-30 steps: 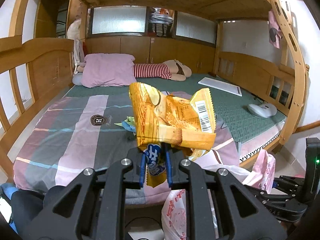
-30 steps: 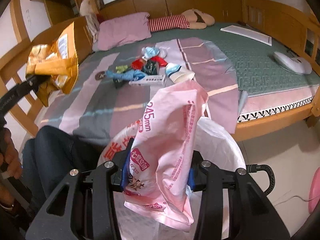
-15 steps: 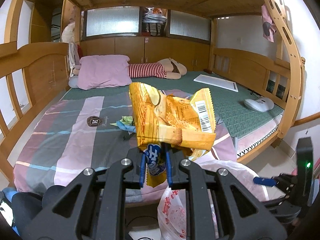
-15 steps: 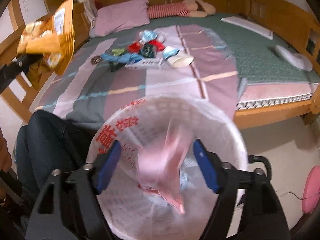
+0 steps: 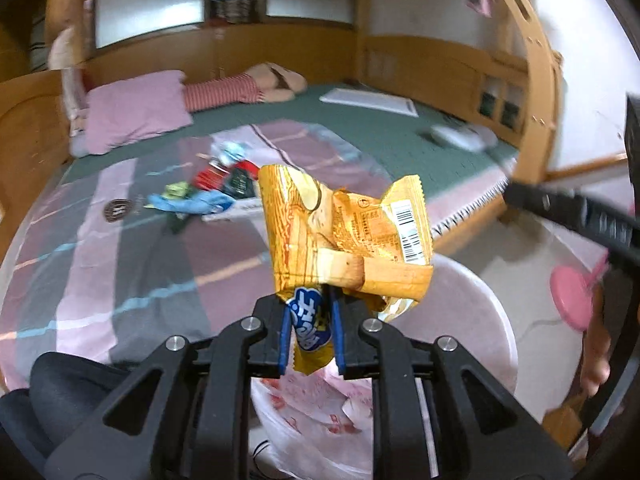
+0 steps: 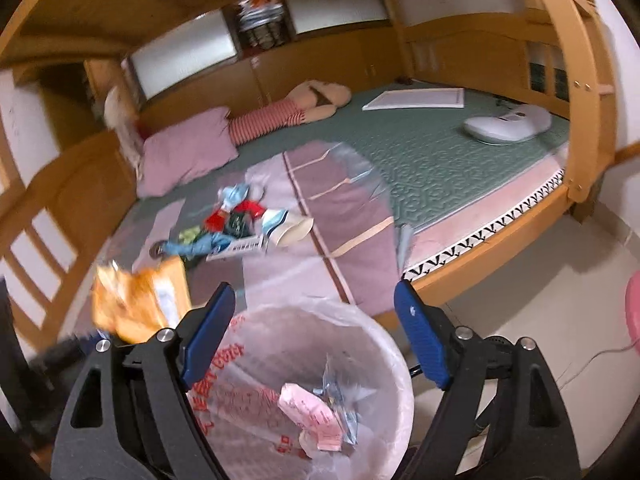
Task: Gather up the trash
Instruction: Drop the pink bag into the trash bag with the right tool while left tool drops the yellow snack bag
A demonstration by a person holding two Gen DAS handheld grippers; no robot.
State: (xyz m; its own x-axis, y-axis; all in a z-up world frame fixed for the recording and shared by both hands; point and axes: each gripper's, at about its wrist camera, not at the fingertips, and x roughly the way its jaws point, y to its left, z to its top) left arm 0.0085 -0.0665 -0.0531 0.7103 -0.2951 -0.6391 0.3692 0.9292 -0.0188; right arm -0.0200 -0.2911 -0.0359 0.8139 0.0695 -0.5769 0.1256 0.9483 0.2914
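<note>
Orange snack wrapper [image 5: 344, 236] pinched between left tongs [image 5: 310, 330]

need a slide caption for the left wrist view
Left claw shut on a crumpled yellow snack bag, poised above the lined trash bin beside the bed.

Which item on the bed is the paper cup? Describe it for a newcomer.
On the striped blanket sits a litter pile. At its right edge, the paper cup lies on its side, mouth open. It alone is white and round; the neighbours are flat, colourful wrappers.
</note>
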